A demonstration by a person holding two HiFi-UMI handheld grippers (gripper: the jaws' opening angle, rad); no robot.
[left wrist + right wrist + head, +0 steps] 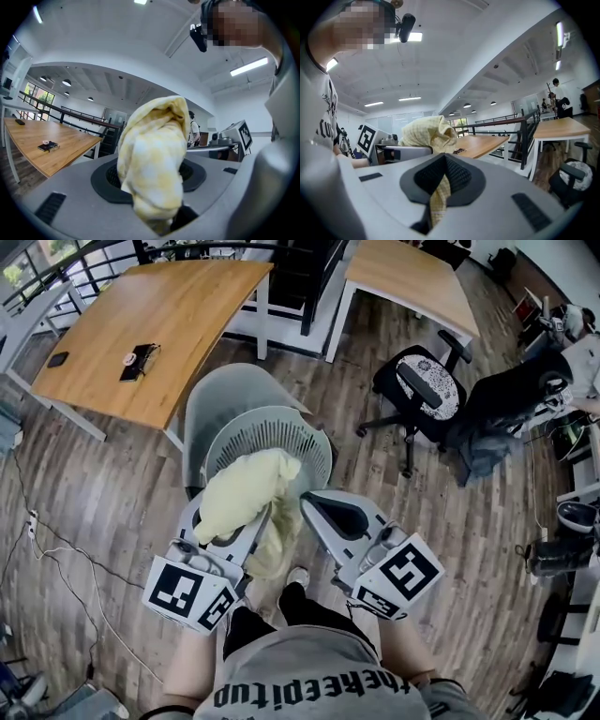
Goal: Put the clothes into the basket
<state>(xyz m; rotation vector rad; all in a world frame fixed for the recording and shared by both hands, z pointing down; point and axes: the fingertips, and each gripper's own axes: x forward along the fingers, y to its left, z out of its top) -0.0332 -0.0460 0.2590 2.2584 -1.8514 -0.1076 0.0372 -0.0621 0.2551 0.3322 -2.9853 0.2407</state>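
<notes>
Left gripper (234,521) clamps the bunched yellow cloth (244,488) between its jaws. Right gripper (314,507), just beside it, has its jaws closed on a thin fold of the same cloth. Seen from above, the cloth hangs over the basket's (317,442) near rim.

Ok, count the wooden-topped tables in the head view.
2. One wooden-topped table stands at upper left, the second table at top right; others may be out of frame.
</notes>
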